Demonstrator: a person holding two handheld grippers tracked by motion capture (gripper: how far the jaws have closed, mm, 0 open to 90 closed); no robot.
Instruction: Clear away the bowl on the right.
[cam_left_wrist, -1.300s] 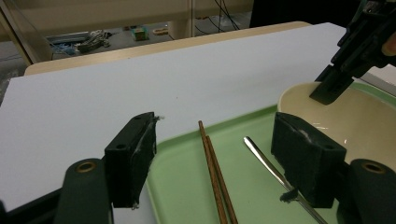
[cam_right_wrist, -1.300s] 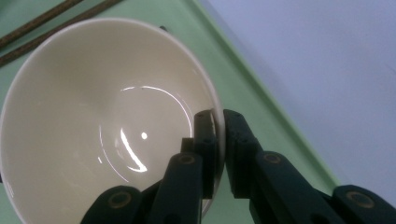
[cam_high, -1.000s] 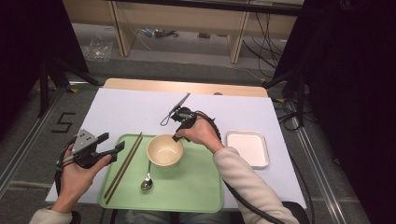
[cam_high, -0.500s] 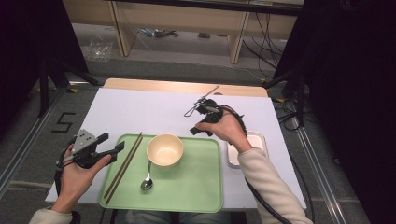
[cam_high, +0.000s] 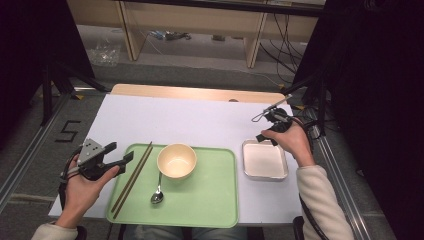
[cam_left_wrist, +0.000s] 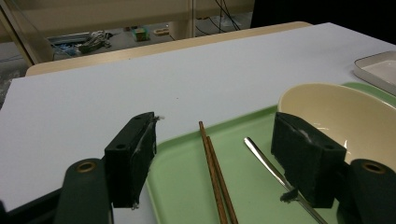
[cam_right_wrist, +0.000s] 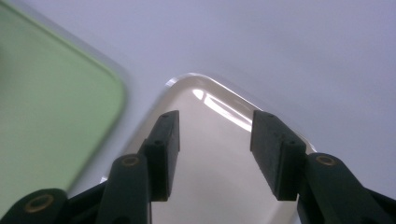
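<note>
In the high view the right gripper (cam_high: 261, 136) is mostly hidden by the hand, above the far edge of the shallow white dish (cam_high: 264, 160), perhaps not touching it. The left gripper (cam_high: 119, 159) hangs beside the green tray (cam_high: 210, 197). In the left gripper view the jaws stand wide apart and empty over wooden chopsticks (cam_left_wrist: 215, 177), a metal spoon (cam_left_wrist: 271, 170) and a round cream bowl (cam_left_wrist: 345, 114). In the right gripper view the jaws are spread and empty above the glossy dish (cam_right_wrist: 215, 140), whose near side is cut off.
</note>
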